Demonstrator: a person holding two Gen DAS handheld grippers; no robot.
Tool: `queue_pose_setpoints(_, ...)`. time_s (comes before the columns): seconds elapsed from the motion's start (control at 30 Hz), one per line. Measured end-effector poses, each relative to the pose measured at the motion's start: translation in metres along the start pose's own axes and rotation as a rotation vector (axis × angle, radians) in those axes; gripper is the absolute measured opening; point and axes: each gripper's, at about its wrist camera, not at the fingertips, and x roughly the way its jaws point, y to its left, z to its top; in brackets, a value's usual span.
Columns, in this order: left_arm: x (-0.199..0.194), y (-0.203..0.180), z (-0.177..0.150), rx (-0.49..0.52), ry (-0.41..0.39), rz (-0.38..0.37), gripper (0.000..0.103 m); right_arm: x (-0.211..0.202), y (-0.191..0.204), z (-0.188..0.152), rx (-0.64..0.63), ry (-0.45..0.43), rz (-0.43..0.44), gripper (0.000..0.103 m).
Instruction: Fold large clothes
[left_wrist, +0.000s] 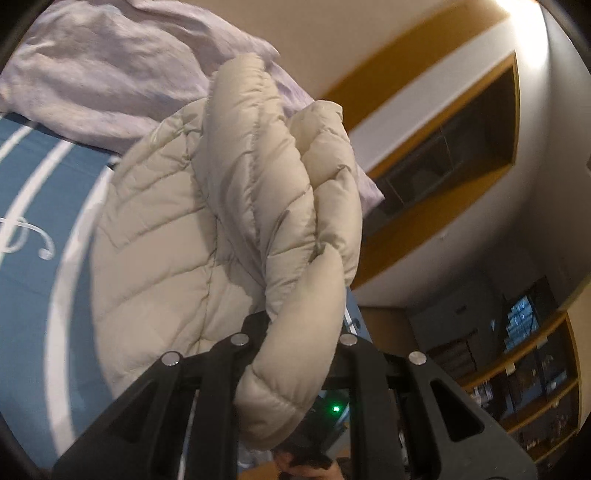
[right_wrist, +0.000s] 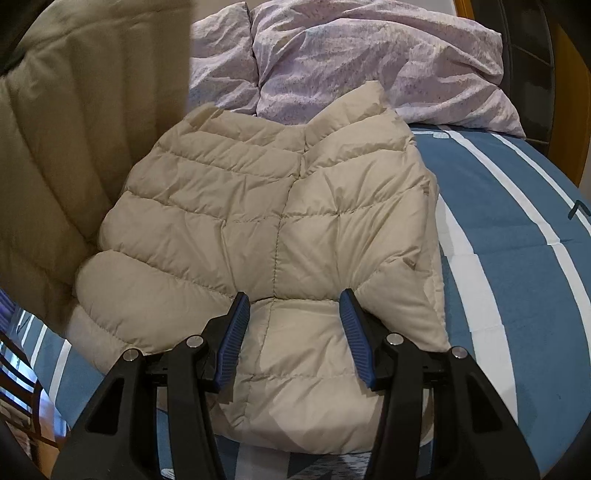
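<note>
- The left gripper is clamped on a bunched fold of the cream quilted puffer jacket, lifted ahead of its fingers.
- The right gripper hovers with jaws spread wide, holding nothing; the jacket lies flat beneath and ahead of it on the blue white-striped bedspread.
- A crumpled lilac duvet sits beyond the jacket.

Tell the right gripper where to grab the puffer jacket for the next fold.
Grip the puffer jacket at its near right hem corner, coming in from the right: that edge lies flat and bare on the blue bedsheet. The right gripper is open above it; the left gripper holds the bunched sleeve.
</note>
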Motion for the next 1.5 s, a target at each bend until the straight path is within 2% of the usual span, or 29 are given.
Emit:
queue_pose_setpoints(0.3,0.066,-0.012,-0.017,-0.006,0.092,0.008,0.015,0.0,-0.005,0.001,0.011,-0.001,0.024,0.053)
queue_pose_setpoints(0.87,0.164,0.001,-0.043,-0.022,0.245,0.09,0.016,-0.007,-0.02,-0.001,0.029,-0.017,0.065,0.052)
queue_pose_setpoints(1.2,0.17,-0.014,-0.054,-0.014,0.272,0.117,0.021,-0.011,-0.026,-0.003,0.033,-0.022,0.068,0.052)
queue_pose_setpoints(1.5,0.155,-0.019,-0.054,0.005,0.287,0.095,0.038,-0.021,-0.027,-0.009,0.043,-0.023,0.062,0.053)
